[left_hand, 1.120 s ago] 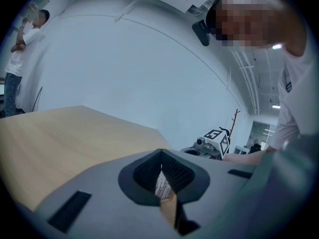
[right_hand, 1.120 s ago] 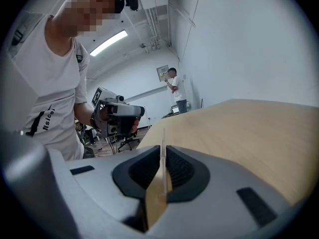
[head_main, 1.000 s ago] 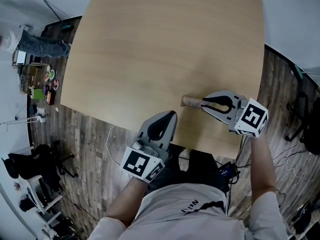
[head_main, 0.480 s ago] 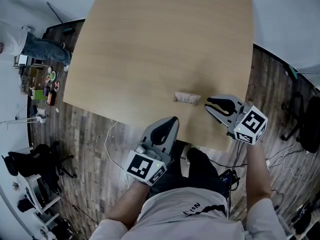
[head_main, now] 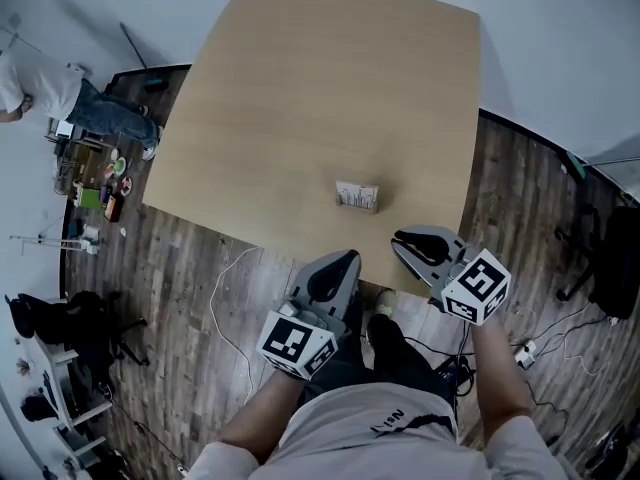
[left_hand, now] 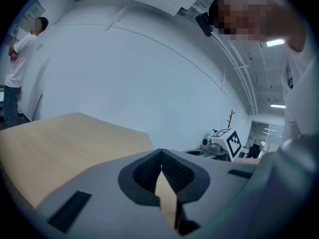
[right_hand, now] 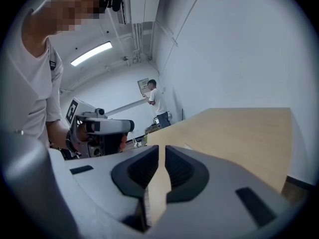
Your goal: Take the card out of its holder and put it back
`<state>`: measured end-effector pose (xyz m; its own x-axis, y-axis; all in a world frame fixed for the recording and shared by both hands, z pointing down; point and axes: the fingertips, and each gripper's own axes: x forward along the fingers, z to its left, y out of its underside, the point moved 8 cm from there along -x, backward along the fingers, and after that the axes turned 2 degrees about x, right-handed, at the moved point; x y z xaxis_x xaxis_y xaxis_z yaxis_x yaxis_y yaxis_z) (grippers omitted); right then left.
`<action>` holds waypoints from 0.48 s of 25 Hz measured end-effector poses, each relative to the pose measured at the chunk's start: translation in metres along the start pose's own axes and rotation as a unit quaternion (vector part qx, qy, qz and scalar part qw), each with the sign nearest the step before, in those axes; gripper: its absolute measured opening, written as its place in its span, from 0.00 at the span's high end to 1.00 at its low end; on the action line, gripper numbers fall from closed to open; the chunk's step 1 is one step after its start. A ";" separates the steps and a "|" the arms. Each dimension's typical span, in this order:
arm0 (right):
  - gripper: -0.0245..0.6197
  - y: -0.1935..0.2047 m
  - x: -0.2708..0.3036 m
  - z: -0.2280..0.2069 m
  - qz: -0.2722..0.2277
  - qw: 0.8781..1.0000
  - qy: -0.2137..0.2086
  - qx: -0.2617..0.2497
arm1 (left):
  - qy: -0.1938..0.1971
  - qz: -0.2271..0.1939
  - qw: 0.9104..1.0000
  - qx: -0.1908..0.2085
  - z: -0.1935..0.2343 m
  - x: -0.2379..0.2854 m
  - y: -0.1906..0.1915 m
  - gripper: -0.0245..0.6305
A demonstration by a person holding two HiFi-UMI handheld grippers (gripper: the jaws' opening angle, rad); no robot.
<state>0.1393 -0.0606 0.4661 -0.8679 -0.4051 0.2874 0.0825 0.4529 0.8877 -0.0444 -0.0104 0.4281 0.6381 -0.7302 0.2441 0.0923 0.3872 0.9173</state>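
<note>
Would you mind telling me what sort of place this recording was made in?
Probably a lab or workshop room: a bare wooden table on plank flooring, loose cables trailing across the floor, and a strip light beside exposed ceiling pipes.

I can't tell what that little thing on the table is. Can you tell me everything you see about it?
It is a small, rectangular card holder, pale whitish-grey and flat-looking. It lies alone on the light wooden table, a little way in from the table's nearest edge. Only the table touches it. It is too small to tell what is inside.
</note>
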 end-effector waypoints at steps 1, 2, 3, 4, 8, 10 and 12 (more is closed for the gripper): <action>0.89 -0.002 -0.002 0.009 -0.001 1.000 0.003 0.004 | -0.002 -0.001 1.000 0.000 -0.005 -0.005 -0.001 0.94; 0.89 -0.006 -0.005 0.018 -0.003 1.000 0.007 0.006 | -0.002 -0.001 1.000 0.000 -0.010 -0.010 -0.003 0.94; 0.90 -0.009 -0.008 0.028 -0.006 1.000 0.012 0.009 | 0.000 0.000 1.000 0.001 -0.017 -0.015 -0.004 0.94; 0.90 -0.011 -0.012 0.037 -0.010 1.000 0.019 0.013 | 0.002 0.000 1.000 0.001 -0.023 -0.019 -0.005 0.94; 0.92 -0.016 -0.021 0.068 -0.035 0.997 0.061 0.040 | 0.011 0.002 1.000 0.000 -0.038 -0.040 -0.009 0.94; 0.92 -0.019 -0.025 0.081 -0.047 0.994 0.083 0.052 | 0.013 0.003 1.000 0.001 -0.044 -0.051 -0.011 0.94; 0.93 -0.023 -0.028 0.094 -0.059 0.992 0.097 0.057 | 0.020 0.002 1.000 0.005 -0.047 -0.061 -0.015 0.94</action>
<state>0.1151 0.0152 0.4040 -0.7571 -0.6007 0.2568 -0.0797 0.4750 0.8764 -0.0486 0.0546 0.3848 0.6687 -0.7055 0.2348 0.0826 0.3843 0.9195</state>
